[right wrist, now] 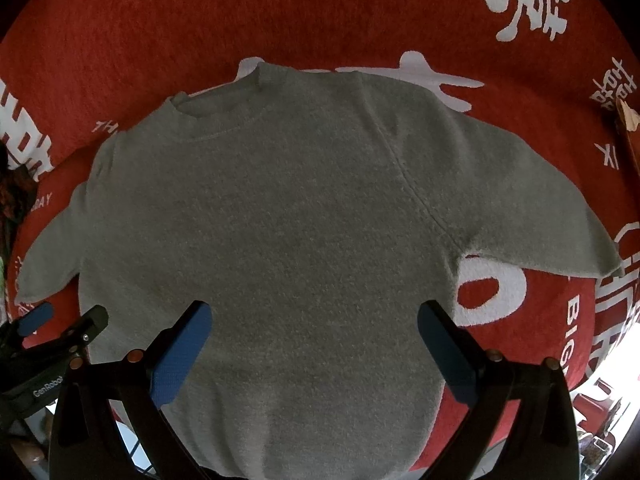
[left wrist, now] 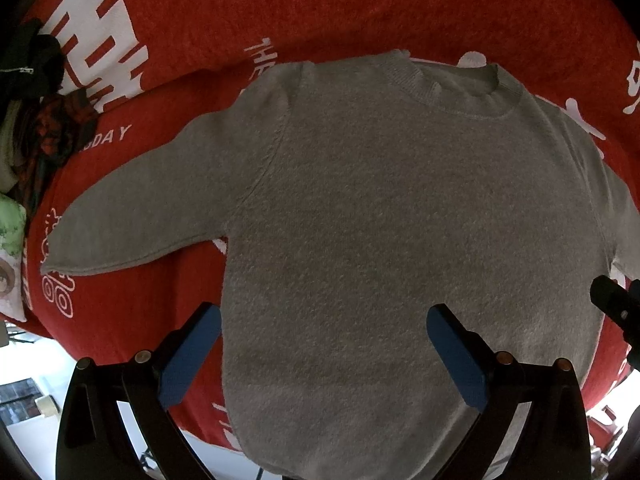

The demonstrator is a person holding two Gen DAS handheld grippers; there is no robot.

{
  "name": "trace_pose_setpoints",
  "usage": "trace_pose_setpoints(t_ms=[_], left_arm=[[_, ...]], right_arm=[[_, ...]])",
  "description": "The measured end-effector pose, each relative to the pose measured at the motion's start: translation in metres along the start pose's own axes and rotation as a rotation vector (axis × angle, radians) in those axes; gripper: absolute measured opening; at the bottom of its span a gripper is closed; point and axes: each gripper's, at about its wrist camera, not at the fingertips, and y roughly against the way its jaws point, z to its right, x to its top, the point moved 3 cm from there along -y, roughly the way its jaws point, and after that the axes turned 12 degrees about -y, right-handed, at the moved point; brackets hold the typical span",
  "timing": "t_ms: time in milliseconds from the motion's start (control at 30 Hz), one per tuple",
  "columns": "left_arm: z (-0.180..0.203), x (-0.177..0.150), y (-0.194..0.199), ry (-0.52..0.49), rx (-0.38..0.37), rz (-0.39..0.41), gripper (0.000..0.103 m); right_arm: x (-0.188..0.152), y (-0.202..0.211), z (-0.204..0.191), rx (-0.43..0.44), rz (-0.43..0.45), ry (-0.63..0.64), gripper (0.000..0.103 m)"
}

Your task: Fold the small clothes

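A small grey sweater [left wrist: 380,216] lies flat, front up, on a red blanket [left wrist: 320,8], collar away from me and both sleeves spread out. It also fills the right wrist view [right wrist: 288,216]. My left gripper [left wrist: 324,320] is open and empty, above the sweater's lower left part near the hem. My right gripper [right wrist: 314,316] is open and empty, above the lower right part. The left gripper shows at the left edge of the right wrist view [right wrist: 60,324]. Part of the right gripper shows at the right edge of the left wrist view [left wrist: 616,304].
The red blanket [right wrist: 320,12] has white printed characters. Dark and patterned clothes [left wrist: 44,120] are piled at its left edge. A brown object [right wrist: 630,128] sits at the right edge. The blanket's near edge drops to a bright floor [left wrist: 24,376].
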Motion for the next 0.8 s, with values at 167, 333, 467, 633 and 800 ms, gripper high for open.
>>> trace_pose_setpoints(t_ms=[167, 333, 467, 633, 800], left_arm=[[0.000, -0.003, 0.001, -0.001, -0.004, -0.006, 0.103], [-0.002, -0.004, 0.001, 0.000, -0.006, -0.011, 0.103], [-0.006, -0.007, 0.002, 0.002, -0.006, 0.002, 0.103], [-0.007, -0.007, 0.002, 0.004, -0.007, -0.006, 0.103], [-0.013, -0.008, 0.002, 0.011, -0.007, -0.018, 0.103]], right_arm=[[-0.001, 0.000, 0.000, 0.000, 0.000, 0.003, 0.103], [-0.001, 0.001, -0.001, -0.004, 0.003, 0.008, 0.103], [-0.001, 0.001, -0.003, -0.007, 0.004, 0.009, 0.103], [0.000, 0.002, -0.005, -0.010, 0.005, 0.012, 0.103], [0.000, 0.003, -0.010, -0.011, 0.007, 0.024, 0.103]])
